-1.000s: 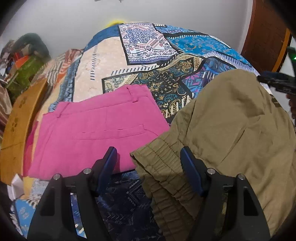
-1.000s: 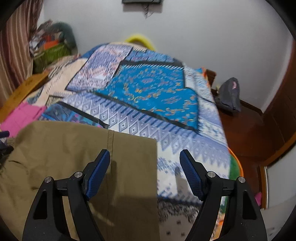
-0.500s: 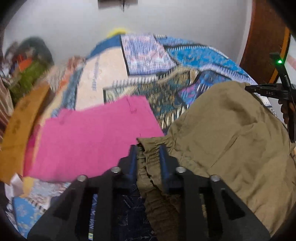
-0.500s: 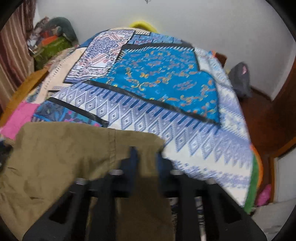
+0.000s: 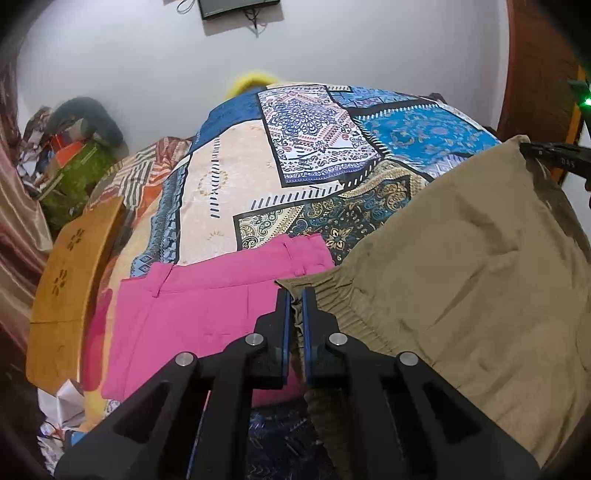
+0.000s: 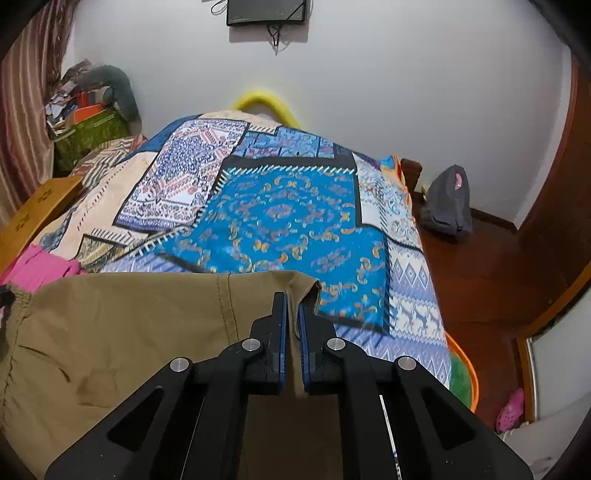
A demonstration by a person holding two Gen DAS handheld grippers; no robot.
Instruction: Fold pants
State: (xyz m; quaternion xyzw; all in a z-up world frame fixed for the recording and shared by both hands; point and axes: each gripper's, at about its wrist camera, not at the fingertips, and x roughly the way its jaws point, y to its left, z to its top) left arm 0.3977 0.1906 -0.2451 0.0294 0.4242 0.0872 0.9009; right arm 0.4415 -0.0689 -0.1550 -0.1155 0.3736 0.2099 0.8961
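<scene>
With the olive pants (image 5: 461, 266) spread on the bed (image 6: 288, 214) beside the pink pants (image 5: 207, 306), the left gripper (image 5: 294, 295) has its jaws clamped on the waistband corner, the right gripper (image 6: 291, 301) on the hem corner, so the fold seems to be starting and next needs both corners carried across evenly.

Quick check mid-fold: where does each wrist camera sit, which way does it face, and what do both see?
Left wrist: on the left gripper, looking down across the bed; jaws shut on the khaki pants at the elastic waist, pink pants left, right gripper far right.
Right wrist: on the right gripper, facing bed and wall; jaws shut on the pants' hem corner.
Shared: khaki pants, pink pants, quilt, wall screen.
</scene>
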